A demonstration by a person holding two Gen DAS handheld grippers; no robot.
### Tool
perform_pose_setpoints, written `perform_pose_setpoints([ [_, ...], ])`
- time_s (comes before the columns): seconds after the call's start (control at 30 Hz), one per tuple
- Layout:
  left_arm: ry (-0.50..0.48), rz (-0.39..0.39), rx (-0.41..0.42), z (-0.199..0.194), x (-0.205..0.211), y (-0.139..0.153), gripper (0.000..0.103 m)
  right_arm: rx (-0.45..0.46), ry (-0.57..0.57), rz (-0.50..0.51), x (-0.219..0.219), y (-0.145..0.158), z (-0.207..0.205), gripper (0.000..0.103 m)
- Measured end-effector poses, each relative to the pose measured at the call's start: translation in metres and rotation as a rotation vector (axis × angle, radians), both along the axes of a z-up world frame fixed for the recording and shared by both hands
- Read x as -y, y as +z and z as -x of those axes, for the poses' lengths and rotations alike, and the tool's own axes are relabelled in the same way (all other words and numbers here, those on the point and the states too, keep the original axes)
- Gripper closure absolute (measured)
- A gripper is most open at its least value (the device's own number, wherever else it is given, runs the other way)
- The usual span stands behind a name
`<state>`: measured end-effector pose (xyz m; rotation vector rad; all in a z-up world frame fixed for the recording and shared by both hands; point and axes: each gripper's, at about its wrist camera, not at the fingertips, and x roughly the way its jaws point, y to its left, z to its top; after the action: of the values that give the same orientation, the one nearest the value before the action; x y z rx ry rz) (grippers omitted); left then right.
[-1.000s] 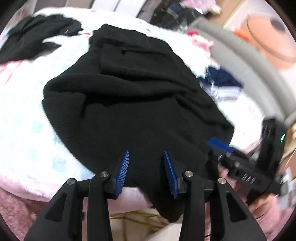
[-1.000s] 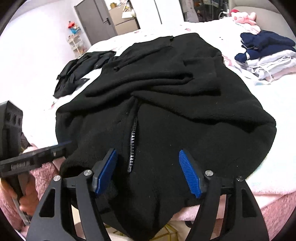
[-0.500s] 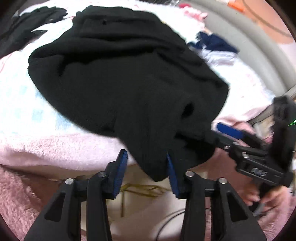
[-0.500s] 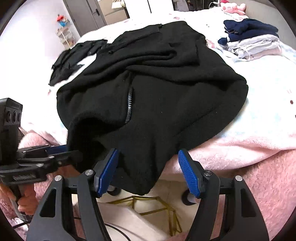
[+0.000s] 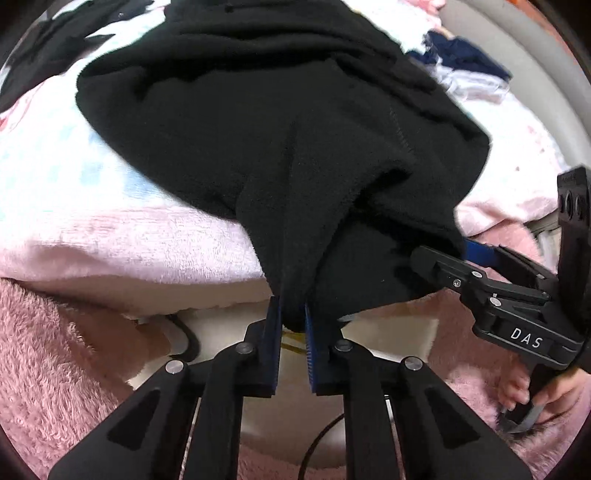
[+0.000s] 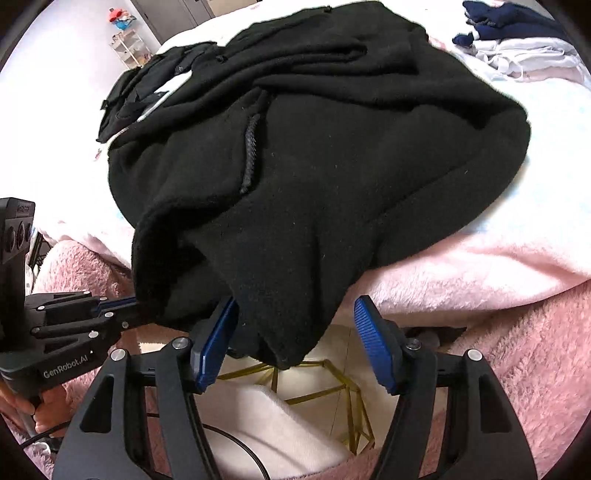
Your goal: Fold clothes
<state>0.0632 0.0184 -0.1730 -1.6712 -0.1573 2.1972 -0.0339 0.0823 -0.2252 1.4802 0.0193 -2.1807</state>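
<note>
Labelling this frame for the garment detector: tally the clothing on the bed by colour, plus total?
Black: 2, the fleece jacket and a smaller black garment behind it.
Navy: 1 at least, on top of the folded pile.
White or pale: 1 at least, lower in that pile; layers cannot be separated.
Total: 4 at least.

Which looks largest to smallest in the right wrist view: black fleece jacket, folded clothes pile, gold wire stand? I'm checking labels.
1. black fleece jacket, filling most of the bed.
2. and 3. unsure: the folded clothes pile lies far back and is cut by the frame edge, while the gold wire stand sits close and is partly hidden.
</note>
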Motion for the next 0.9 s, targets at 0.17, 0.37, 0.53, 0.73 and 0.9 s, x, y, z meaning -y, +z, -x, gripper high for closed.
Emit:
perform_pose_setpoints([
  [0.17, 0.070, -0.210, -0.101, 0.003, 0.032, 0.038, 0.085, -0.162, -0.026, 0.134, -0.019, 0.041, -0.017, 0.043],
  [0.37, 0.065, -0.233, -0.212, 0.040, 0.028, 0.044, 0.085, -0.211, -0.093, 0.136, -0.025, 0.040, 0.010, 0.043],
  [0.53, 0.020, -0.177, -0.141, 0.067, 0.014, 0.015, 0.085, -0.177, -0.082, 0.120, -0.013, 0.029, 0.038, 0.042],
  [0.73, 0.115, -0.268, -0.104, 0.044, 0.035, -0.001, 0.083, -0.197, -0.049, 0.018, -0.007, 0.008, 0.026, 0.043],
  [0.9, 0.314, -0.334, -0.224, 0.025, 0.091, 0.019, 0.079, -0.283, -0.165, 0.099, -0.041, 0.034, 0.010, 0.043],
])
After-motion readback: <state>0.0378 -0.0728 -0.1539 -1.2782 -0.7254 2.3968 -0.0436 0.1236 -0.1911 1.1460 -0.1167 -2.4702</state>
